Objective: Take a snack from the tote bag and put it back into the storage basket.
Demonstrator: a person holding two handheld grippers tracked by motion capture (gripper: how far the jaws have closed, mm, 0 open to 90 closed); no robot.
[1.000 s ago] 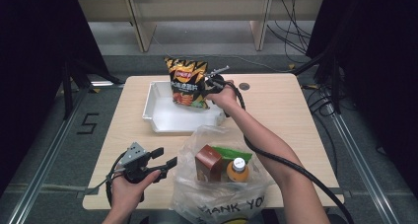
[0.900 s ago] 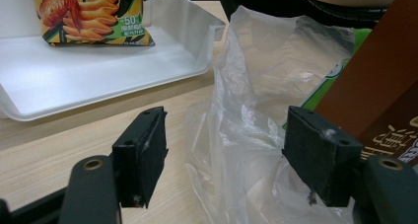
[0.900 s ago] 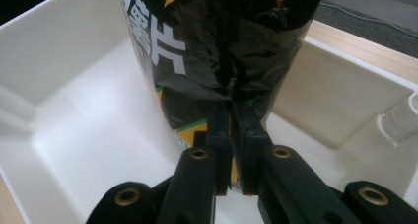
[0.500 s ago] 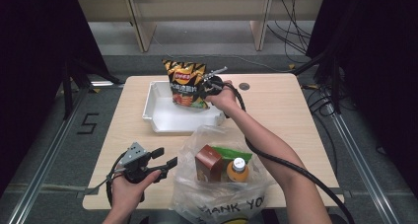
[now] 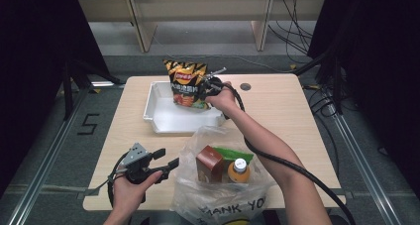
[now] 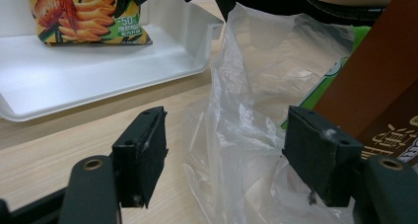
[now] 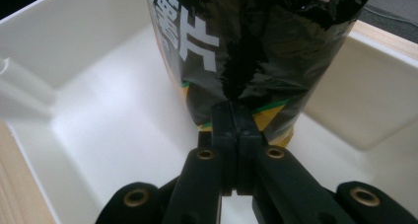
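Chips [image 5: 185, 84] stand in the tray [image 5: 166, 118] at twelve o'clock, pinched by the right gripper's [image 5: 210, 84] jaws. Carton [image 5: 209, 163] and bottle [image 5: 238, 169] remain bagged; left gripper's [image 5: 166, 160] jaws gape empty.

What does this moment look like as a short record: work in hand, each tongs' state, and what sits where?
work in hand: chip bag held upright in the white tray
right tongs: shut on the chip bag's edge
left tongs: open, beside the plastic bag, gripping nothing
plastic bag contents: brown carton, orange bottle, green pack
surface: wooden table
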